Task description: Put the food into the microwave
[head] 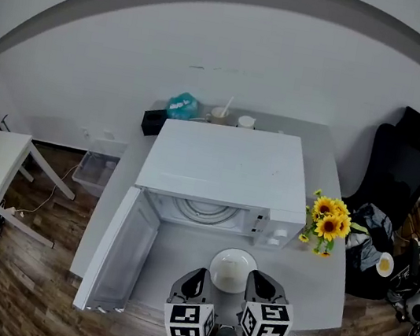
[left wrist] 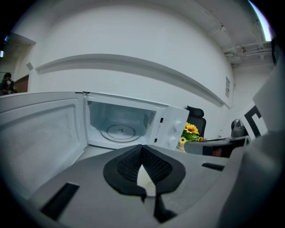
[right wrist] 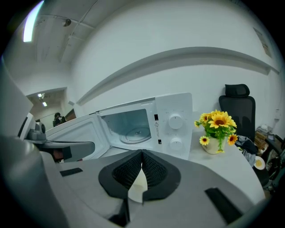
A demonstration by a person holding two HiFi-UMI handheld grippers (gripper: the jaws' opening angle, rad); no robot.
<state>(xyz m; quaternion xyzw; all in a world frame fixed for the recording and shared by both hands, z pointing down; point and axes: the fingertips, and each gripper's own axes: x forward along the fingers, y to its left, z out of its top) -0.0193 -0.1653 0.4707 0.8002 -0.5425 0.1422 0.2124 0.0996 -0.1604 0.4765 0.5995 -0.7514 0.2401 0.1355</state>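
On the worktop (head: 176, 257) the bowl (head: 233, 271) sits outside the open microwave (head: 226, 166); left hand-held gripper (head: 195, 276) and right hand-held gripper (head: 259, 281) flank it, jaws together, empty.

round white bowl (head: 233, 271), just before open microwave (head: 226, 166)

We can read no word, brand or number anywhere. The microwave (right wrist: 174, 116) carries a small label (right wrist: 156, 124) with a warning triangle on its control panel, and the print under it is too small for us to make out. A wall notice (left wrist: 227, 86) is likewise illegible. The cubes on the left gripper (head: 200, 272) and the right gripper (head: 253, 275) show black-and-white square markers, which are patterns without letters.
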